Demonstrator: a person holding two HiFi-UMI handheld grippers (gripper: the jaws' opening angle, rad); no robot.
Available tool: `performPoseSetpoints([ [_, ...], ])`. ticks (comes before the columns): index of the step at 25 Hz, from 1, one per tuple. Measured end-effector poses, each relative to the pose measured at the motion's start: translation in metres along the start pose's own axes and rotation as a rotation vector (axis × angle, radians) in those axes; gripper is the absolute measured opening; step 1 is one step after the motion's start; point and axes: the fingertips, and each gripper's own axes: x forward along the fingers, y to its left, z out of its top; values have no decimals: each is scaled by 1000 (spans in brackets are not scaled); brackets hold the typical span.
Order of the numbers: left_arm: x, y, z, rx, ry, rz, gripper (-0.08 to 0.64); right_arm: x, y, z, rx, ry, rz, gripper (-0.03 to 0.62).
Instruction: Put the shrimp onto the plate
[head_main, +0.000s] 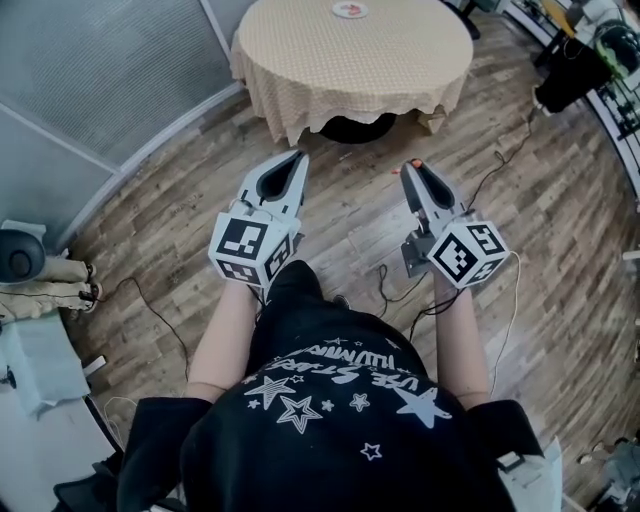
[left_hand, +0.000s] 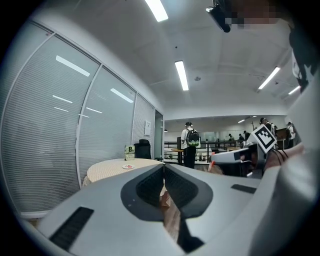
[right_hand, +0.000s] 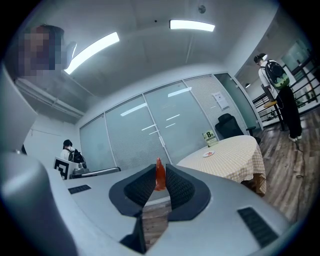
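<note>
Between jaws of grey right gripper (right_hand: 160, 171): small orange-red shrimp (right_hand: 159, 178), pinched upright. Grey left gripper (left_hand: 164, 169) pressed together.

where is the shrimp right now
The shrimp is pinched between the jaws of the right gripper, held over the wooden floor at the head view's right, well short of the round table with the plate.

An open office or canteen hall: glass partition walls with blinds (left_hand: 60, 125), strip ceiling lights (left_hand: 181, 75), numbered cloth-covered table (head_main: 352, 55).
</note>
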Motion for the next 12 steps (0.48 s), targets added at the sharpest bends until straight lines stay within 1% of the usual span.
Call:
performPoseSetpoints([
  [2, 1, 3, -2, -17, 6, -8, 11, -1, -1, -1, -16, 14, 5, 63],
  [5, 4, 11, -3, -25, 11, 12, 11, -4, -4, 0, -29, 20, 9, 63],
  [8, 5, 18, -4, -31, 16, 35, 11, -4, -8, 0, -11, 14, 11, 63],
  [12, 12, 21, -13, -24, 44, 34, 11, 3, -15, -2, 7, 10, 20, 63],
])
